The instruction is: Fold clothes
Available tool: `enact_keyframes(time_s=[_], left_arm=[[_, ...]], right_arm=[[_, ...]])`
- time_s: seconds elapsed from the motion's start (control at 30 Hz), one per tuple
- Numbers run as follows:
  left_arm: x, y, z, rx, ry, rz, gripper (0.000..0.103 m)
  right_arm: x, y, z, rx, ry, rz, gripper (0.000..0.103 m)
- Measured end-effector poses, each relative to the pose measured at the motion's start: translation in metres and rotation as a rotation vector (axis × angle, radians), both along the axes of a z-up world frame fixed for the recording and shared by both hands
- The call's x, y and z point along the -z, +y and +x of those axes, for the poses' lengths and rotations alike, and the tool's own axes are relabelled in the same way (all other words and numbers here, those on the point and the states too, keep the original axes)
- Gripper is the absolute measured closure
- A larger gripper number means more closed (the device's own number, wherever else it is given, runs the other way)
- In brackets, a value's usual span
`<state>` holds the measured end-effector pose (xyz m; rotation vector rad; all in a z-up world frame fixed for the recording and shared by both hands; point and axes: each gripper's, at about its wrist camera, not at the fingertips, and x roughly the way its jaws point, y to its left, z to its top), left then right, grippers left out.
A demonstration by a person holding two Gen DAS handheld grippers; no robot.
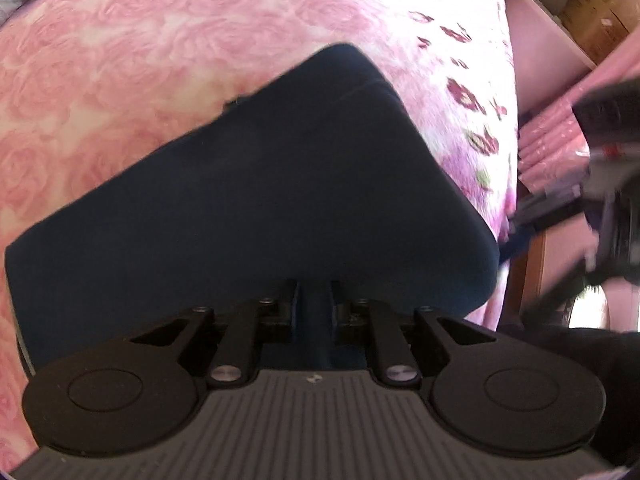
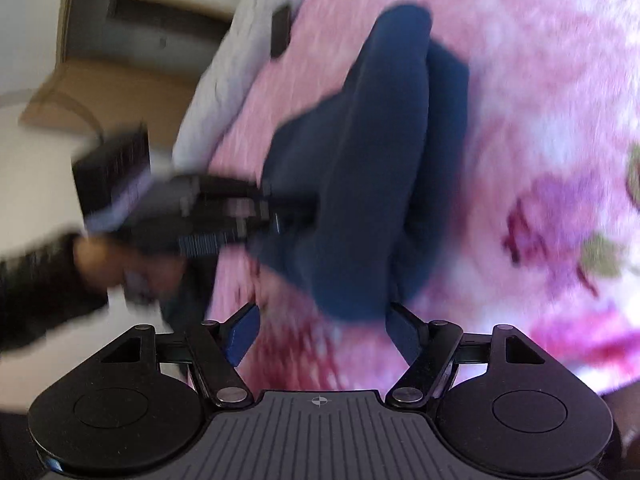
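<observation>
The left gripper [image 1: 314,294] was clenched on the near edge of the navy garment [image 1: 256,184], which lay folded on the pink bedspread [image 1: 120,60] and reached away toward the far right. The right gripper [image 2: 320,332] stood released, its blue pads [image 2: 240,334] wide apart just short of the garment's near end (this view was badly blurred). From the right wrist, the left gripper came in from the left, held by a hand [image 2: 100,256] in a dark sleeve [image 2: 36,292].
</observation>
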<state>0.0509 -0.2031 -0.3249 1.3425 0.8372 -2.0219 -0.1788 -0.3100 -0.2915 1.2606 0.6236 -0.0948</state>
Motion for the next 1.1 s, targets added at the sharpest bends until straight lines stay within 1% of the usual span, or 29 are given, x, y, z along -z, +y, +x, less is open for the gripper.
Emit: enact_keyframes(time_s=[0.03,0.07,0.13,0.2,0.27,0.33,0.4,0.5,0.57,0.6,0.7,0.8,0.93,1.0,1.1], left_arm=[[0.0,-0.001,-0.001,0.005,-0.002,0.0,0.093],[-0.001,-0.002,-0.002,0.009,-0.002,0.0,0.093],[-0.002,-0.004,-0.003,0.019,-0.002,0.0,0.093],[-0.003,-0.006,-0.005,0.029,-0.003,-0.001,0.093],[-0.004,-0.008,-0.007,0.039,-0.003,-0.002,0.092],[-0.001,-0.009,-0.008,0.05,-0.013,0.002,0.092],[0.004,-0.01,-0.008,0.051,-0.018,0.004,0.092],[0.006,-0.012,-0.007,0.047,-0.017,-0.001,0.093],[0.009,-0.013,-0.009,0.068,-0.035,-0.003,0.094],[0.01,-0.012,-0.01,0.083,-0.044,-0.003,0.095],[0.013,-0.009,-0.014,0.127,-0.062,-0.01,0.096],[0.013,-0.009,-0.014,0.121,-0.061,-0.018,0.097],[0.013,-0.009,-0.012,0.11,-0.059,-0.027,0.097],[0.008,-0.008,-0.011,0.101,-0.044,-0.039,0.097],[-0.006,-0.005,-0.007,0.083,0.007,-0.069,0.097]], right_arm=[[-0.002,0.002,-0.002,-0.005,-0.006,-0.04,0.03],[-0.004,0.001,-0.006,0.019,-0.012,-0.083,0.03],[-0.002,-0.006,-0.012,0.091,-0.05,-0.105,0.03],[0.001,-0.014,-0.016,0.147,-0.108,-0.107,0.03],[0.008,-0.024,-0.008,0.134,-0.19,-0.071,0.029],[0.014,-0.031,0.006,0.088,-0.254,-0.025,0.029],[0.015,-0.036,0.017,0.045,-0.28,-0.017,0.029],[0.017,-0.036,0.023,-0.006,-0.28,-0.003,0.029],[0.018,-0.037,0.027,-0.04,-0.28,0.006,0.029],[0.018,-0.036,0.029,-0.066,-0.274,0.008,0.029],[0.014,-0.032,0.02,-0.207,-0.214,0.006,0.03],[0.009,-0.028,0.009,-0.29,-0.139,-0.01,0.03],[0.009,-0.006,0.009,-0.438,-0.001,-0.033,0.03],[0.005,-0.004,-0.005,-0.375,0.002,-0.045,0.03],[-0.009,-0.023,-0.032,-0.142,-0.083,-0.068,0.03]])
